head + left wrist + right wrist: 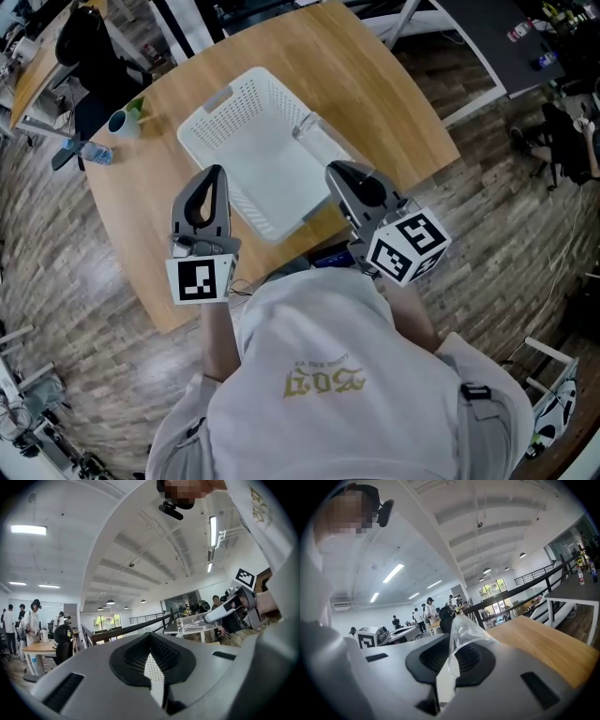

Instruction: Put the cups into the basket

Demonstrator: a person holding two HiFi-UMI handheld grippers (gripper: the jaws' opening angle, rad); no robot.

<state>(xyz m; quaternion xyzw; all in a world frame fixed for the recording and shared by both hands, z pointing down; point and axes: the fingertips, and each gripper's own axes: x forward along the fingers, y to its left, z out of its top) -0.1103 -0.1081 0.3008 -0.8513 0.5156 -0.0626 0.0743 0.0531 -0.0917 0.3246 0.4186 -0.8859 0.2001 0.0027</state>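
Observation:
A white perforated basket (246, 122) lies empty on the round wooden table (375, 84). My right gripper (343, 174) is shut on a clear plastic cup (322, 141), which hangs tilted over the basket's right rim. In the right gripper view the cup (464, 631) sticks out from between the closed jaws of the right gripper (449, 667). The left gripper view shows the same cup (199, 623) held out sideways. My left gripper (215, 174) is shut with nothing in it, near the basket's front left corner. Its jaws meet in the left gripper view (153, 667).
A small cup with a green item (123, 122) and a blue bottle (94, 154) sit at the table's far left edge. A black chair (89, 56) stands beyond them. A dark table (478, 28) stands at the upper right. Other people work at desks in the background.

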